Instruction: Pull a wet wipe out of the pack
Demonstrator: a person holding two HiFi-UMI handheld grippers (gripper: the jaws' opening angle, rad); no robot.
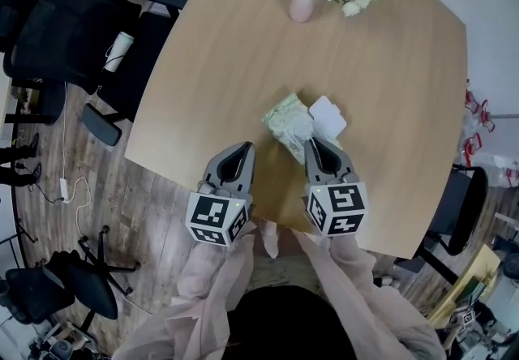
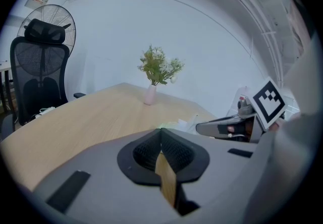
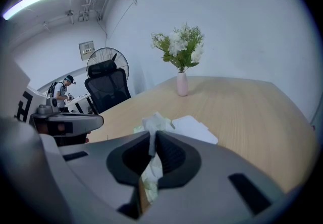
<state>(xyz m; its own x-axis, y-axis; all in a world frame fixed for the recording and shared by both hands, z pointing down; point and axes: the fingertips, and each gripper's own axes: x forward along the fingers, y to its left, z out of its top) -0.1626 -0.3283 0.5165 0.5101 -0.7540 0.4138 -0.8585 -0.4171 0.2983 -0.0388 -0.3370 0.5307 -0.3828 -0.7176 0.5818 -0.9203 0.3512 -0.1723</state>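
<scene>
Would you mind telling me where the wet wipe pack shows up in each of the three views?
Head view: wet wipe pack near centre, just ahead of the right gripper.
Left gripper view: a pale sliver just right of centre, past the gripper's body.
Right gripper view: centre, behind the jaws, which pinch a wet wipe.
Shared landmark: the pink vase.
</scene>
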